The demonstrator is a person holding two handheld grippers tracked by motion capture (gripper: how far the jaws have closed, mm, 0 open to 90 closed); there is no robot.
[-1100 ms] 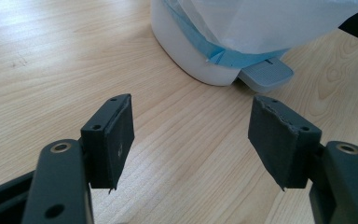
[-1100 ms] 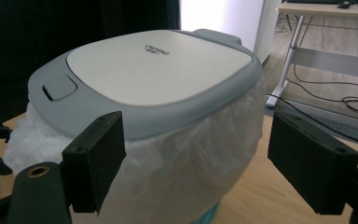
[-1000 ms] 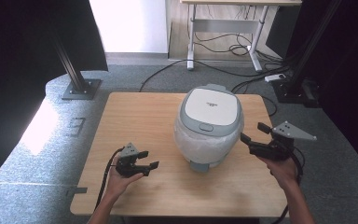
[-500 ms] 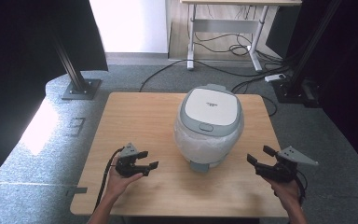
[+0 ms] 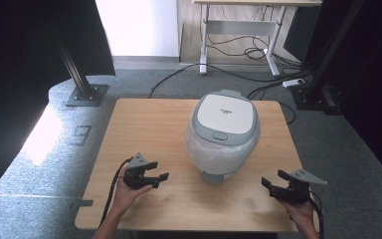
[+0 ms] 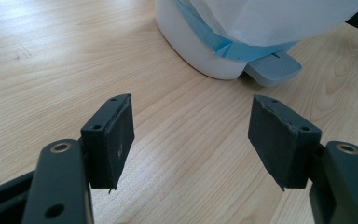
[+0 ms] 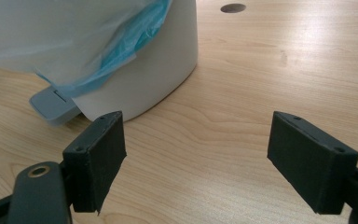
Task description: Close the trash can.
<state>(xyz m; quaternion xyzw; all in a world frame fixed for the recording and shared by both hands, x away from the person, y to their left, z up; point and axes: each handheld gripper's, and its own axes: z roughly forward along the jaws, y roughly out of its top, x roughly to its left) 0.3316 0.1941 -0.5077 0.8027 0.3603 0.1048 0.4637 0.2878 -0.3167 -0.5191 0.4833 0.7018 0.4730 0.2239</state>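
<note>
Bin: a white pedal bin (image 5: 223,137) with a grey-rimmed lid (image 5: 226,113) stands on the wooden table (image 5: 144,119), a little right of the middle, nearer the person's edge than the far one.
Lid: down and closed, so what is inside cannot be told.
Liner: a pale plastic bag (image 5: 214,152) hangs out under the lid rim and drapes over the bin's upper wall.
High view adds: both hands at once, one on each side of the bin, both clear of it; also the grey floor, cables and a desk frame beyond the table.
Left gripper view adds: a blue band (image 6: 223,44) of the liner below the pale film, and the grey foot pedal (image 6: 274,69) poking out at the bin's base, resting on the wood.
Right gripper view adds: the same pedal (image 7: 53,105) from the other side, the blue fold (image 7: 121,51) of the liner, and a round hole (image 7: 233,8) in the tabletop farther off.
Left gripper (image 5: 162,179): low over the table to the left of the bin, jaws spread wide, only bare wood between them.
Right gripper (image 5: 271,181): near the table's front right corner, jaws spread wide, nothing between them, pointing towards the bin's base.
Contact: neither gripper touches the bin, bag or pedal.
</note>
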